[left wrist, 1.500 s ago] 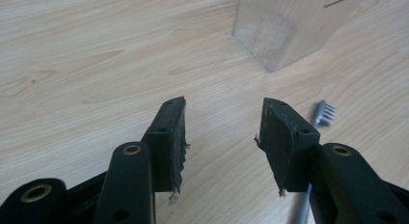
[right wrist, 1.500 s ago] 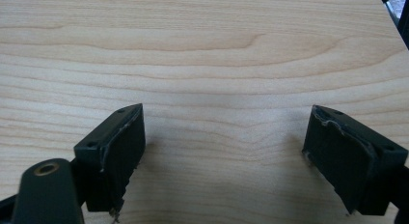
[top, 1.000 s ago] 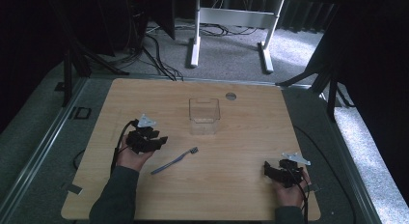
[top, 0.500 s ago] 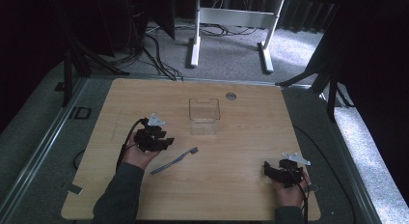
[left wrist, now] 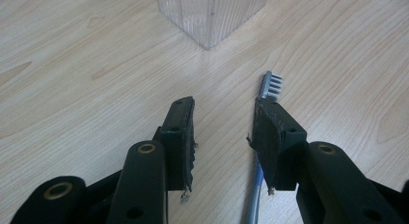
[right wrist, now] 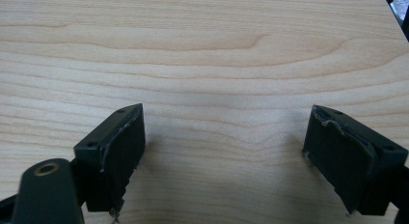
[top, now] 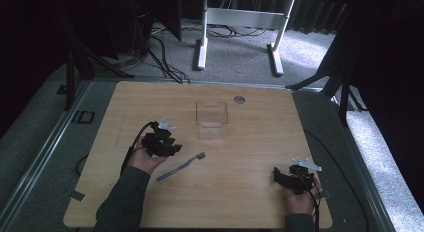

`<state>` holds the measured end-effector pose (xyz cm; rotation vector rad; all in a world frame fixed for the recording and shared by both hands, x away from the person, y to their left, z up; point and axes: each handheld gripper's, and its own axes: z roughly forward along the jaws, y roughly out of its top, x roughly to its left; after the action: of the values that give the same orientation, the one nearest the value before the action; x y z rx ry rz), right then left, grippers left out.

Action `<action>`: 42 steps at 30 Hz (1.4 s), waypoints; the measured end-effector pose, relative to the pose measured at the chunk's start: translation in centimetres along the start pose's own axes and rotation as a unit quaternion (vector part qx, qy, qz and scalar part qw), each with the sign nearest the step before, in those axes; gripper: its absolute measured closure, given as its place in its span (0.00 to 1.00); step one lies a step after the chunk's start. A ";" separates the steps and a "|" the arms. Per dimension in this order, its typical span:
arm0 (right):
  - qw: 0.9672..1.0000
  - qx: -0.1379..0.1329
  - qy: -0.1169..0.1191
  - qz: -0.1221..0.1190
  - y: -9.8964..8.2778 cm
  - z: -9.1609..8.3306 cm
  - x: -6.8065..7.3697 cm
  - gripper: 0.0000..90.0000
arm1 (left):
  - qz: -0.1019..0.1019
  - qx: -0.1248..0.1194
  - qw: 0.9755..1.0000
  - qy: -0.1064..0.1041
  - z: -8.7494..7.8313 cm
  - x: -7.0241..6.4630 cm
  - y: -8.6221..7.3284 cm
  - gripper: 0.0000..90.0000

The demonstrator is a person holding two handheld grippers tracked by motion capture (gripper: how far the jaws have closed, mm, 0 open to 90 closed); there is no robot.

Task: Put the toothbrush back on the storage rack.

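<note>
Moved: your left gripper (top: 172,148) shifted right toward toothbrush (top: 181,166); jaws just narrowed, released, brush beside one pad.
Right gripper (top: 278,176): unmoved, near right, jaws released.

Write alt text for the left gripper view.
The left hand-held gripper, its jaws part open and just closing, hovers over a wooden table. A blue toothbrush lies under its right jaw, not between them, bristles toward a clear plastic container.

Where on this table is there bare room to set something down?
The widest bare patch lies between the toothbrush and the right gripper. The table's strip right of the clear container is bare too, as is the far left corner. It is crowded where the left gripper, toothbrush and container sit close.
</note>
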<state>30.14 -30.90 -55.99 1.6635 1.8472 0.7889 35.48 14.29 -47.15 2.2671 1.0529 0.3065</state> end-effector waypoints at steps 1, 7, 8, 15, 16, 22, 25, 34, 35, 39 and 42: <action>1.000 0.000 0.000 0.000 0.0 0.0 0.0 0.16 | 0.001 0.002 1.000 0.000 0.0 0.0 0.0 0.67; 1.000 0.000 0.000 0.000 0.0 0.0 0.0 0.16 | 0.005 0.013 1.000 0.001 0.2 -0.1 0.3 0.67; 1.000 0.000 0.000 0.000 0.0 0.0 0.0 0.16 | 0.008 0.016 1.000 0.001 0.2 -0.1 0.4 0.67; 1.000 0.000 0.001 0.000 0.0 0.0 0.0 0.16 | 0.016 0.029 0.999 0.002 0.4 -0.3 0.7 0.67; 1.000 0.000 0.001 0.000 0.0 0.0 0.0 0.16 | 0.017 0.030 0.999 0.003 0.4 -0.3 0.7 0.67; 1.000 0.000 0.001 0.000 0.0 0.0 0.0 0.16 | 0.026 0.044 0.999 0.004 0.9 -0.6 0.8 0.68; 1.000 0.000 0.002 -0.001 0.0 0.0 0.1 0.16 | 0.031 0.048 0.998 0.004 1.1 -0.8 0.8 0.68; 1.000 0.001 0.002 -0.002 0.0 0.0 0.1 0.16 | 0.040 0.065 0.997 0.005 1.8 -1.2 0.8 0.68; 1.000 0.001 0.002 -0.002 0.0 0.0 0.1 0.16 | 0.040 0.065 0.997 0.005 1.8 -1.2 0.8 0.68; 1.000 0.000 0.003 -0.003 0.0 0.0 0.1 0.16 | 0.044 0.074 0.996 0.005 2.1 -1.4 0.8 0.68; 1.000 0.000 0.003 -0.003 0.0 0.0 0.1 0.16 | 0.048 0.082 0.995 0.005 2.3 -1.5 0.8 0.67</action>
<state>30.12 -30.83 -55.98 1.6577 1.8554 0.7920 36.04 11.77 -48.41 2.4700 1.0090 0.2806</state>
